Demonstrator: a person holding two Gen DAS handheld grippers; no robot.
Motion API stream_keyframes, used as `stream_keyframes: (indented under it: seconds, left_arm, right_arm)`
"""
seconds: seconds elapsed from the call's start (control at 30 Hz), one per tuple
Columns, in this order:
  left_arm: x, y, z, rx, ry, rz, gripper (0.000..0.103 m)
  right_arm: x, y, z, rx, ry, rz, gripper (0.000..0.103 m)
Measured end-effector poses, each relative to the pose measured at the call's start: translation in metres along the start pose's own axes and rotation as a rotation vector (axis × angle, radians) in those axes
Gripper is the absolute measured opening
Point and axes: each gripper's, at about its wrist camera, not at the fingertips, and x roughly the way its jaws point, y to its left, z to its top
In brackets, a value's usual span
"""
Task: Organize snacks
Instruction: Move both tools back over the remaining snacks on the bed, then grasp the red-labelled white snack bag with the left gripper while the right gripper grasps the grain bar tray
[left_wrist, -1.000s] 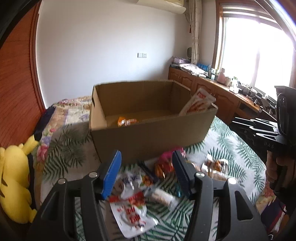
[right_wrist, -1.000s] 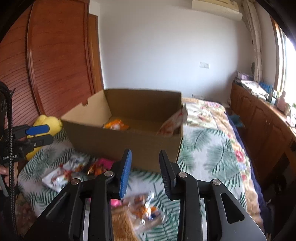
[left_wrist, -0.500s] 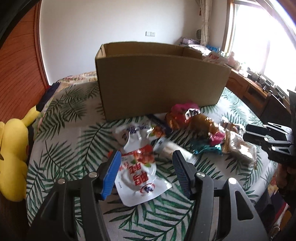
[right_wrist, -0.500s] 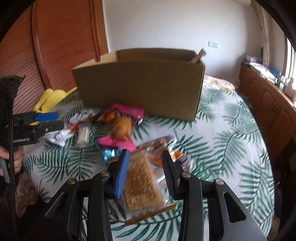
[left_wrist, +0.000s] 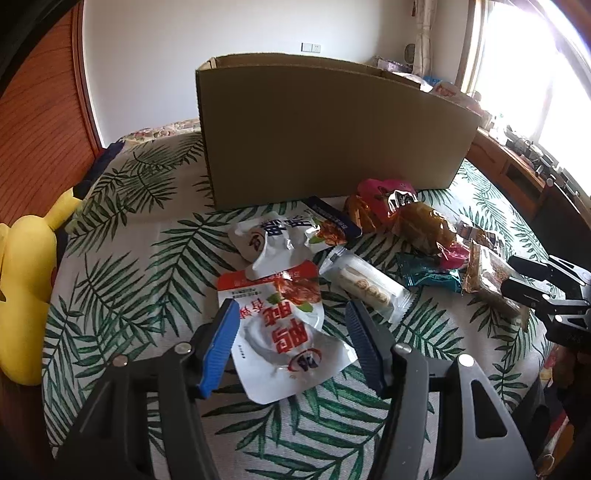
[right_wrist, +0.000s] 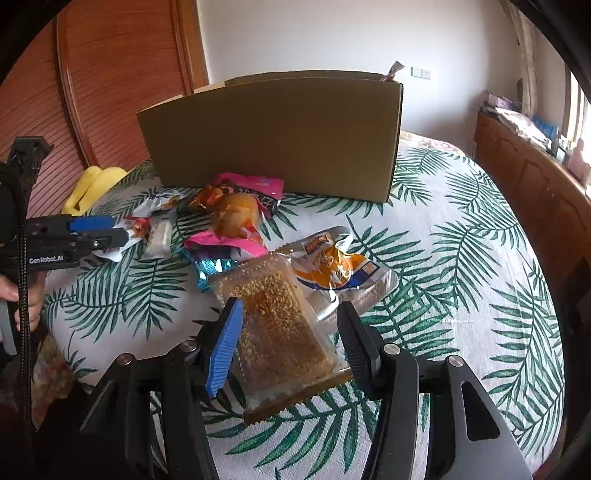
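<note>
Left gripper: low, angled down, jaws spread wide, blue pad on the left finger, dark pad on the right. Right gripper: likewise low and tilted down, jaws parted wide, nothing pinched. Bare hand wrapped around the left gripper's handle, seen at the right wrist view's left edge.

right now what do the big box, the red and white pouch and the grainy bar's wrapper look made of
Box: plain brown corrugated cardboard, matte, with folded corner seams.
Red and white pouch: apparently glossy plastic or foil laminate; it crinkles and catches highlights.
Grainy bar wrapper: clear, shiny plastic film, since the golden grains show through, with a serrated sealed end.
</note>
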Motion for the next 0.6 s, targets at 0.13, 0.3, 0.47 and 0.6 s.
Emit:
stream_keyframes:
  seconds: [0.13, 0.3, 0.47, 0.6]
  left_arm:
    - [0.01, -0.002, 0.003, -0.001, 0.025, 0.016, 0.06]
    - [0.015, -0.004, 0.005, 0.016, 0.032, 0.045, 0.061]
    - [0.016, -0.007, 0.002, 0.04, 0.036, 0.081, 0.068]
    - [0.014, -0.003, 0.0, 0.023, 0.03, 0.086, 0.069]
  right_arm:
    - [0.0, -0.001, -0.002, 0.022, -0.001, 0.031, 0.056]
    - [0.001, 0.002, -0.003, 0.046, 0.005, 0.059, 0.062]
    - [0.005, 0.011, -0.005, 0.019, 0.012, 0.044, 0.064]
    - [0.01, 0.01, -0.006, 0.031, 0.021, 0.047, 0.066]
